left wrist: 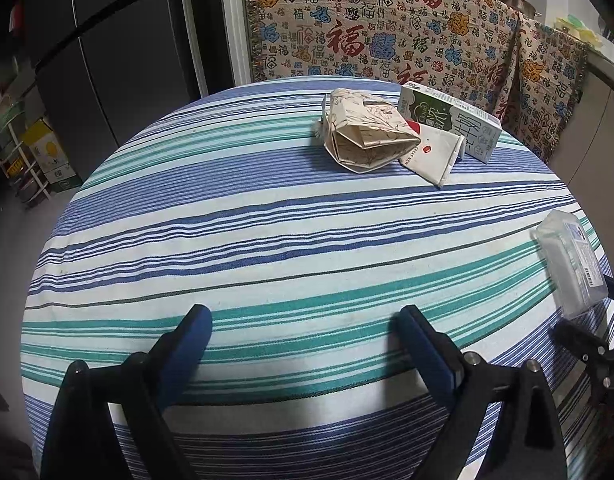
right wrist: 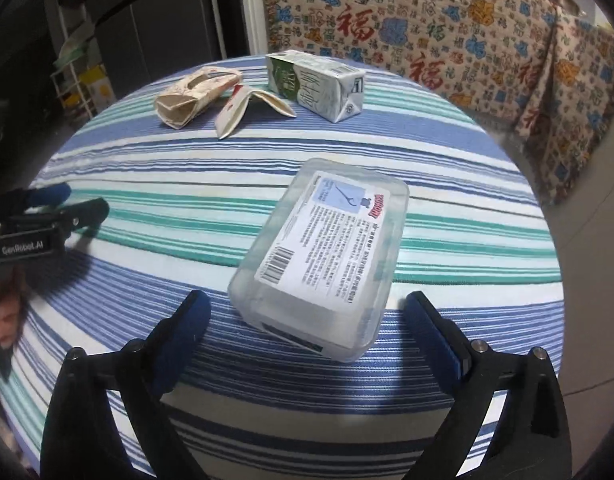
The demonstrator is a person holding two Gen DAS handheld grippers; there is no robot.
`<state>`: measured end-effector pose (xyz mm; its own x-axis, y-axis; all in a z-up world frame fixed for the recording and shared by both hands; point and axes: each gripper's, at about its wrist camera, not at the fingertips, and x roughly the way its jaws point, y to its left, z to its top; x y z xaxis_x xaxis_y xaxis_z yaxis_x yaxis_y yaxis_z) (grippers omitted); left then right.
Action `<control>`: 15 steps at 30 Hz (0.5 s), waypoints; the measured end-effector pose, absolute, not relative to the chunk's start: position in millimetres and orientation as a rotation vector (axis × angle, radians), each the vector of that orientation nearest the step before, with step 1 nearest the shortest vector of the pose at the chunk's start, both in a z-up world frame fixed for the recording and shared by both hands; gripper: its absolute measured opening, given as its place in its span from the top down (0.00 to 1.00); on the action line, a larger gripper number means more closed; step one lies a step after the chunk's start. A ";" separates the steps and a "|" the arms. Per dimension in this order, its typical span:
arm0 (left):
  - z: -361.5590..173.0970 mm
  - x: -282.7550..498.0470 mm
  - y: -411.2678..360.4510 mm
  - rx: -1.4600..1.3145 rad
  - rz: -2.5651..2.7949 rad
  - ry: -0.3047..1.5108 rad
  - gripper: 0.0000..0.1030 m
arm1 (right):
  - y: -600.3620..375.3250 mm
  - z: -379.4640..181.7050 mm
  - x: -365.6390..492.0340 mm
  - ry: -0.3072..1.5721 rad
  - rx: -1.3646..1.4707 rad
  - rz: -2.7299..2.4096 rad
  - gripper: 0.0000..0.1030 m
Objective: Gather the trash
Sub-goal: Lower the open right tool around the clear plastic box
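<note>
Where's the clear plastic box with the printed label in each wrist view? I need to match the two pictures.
Left wrist: the clear plastic box sits at the far right edge, on the striped tablecloth.
Right wrist: it lies at centre, just ahead of the open right hand-held gripper, not between its pads.
Shared landmark: the green-and-white milk carton at the table's far side.

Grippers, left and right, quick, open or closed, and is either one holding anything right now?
Left gripper: open, holding nothing.
Right gripper: open, holding nothing; the clear plastic box lies between its fingers, ungripped.
</note>
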<state>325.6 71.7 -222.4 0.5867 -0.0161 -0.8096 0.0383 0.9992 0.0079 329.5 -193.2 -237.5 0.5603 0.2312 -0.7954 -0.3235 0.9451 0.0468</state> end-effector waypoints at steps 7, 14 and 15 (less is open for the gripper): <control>-195.3 347.7 72.3 -0.109 -0.106 0.937 0.07 | -189.7 -238.8 328.3 0.929 -0.120 0.329 0.01; -170.7 429.8 62.0 -0.112 -0.133 0.890 0.07 | -188.8 -240.5 330.1 0.930 -0.123 0.328 0.00; -174.2 442.3 60.4 -0.120 -0.138 0.897 0.07 | -188.1 -240.6 330.0 0.930 -0.124 0.326 0.00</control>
<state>442.3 60.4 -174.2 0.6162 -0.1695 -0.7691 0.0692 0.9844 -0.1615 330.0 -188.1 -240.6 0.5528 0.2222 -0.8031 -0.3281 0.9440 0.0354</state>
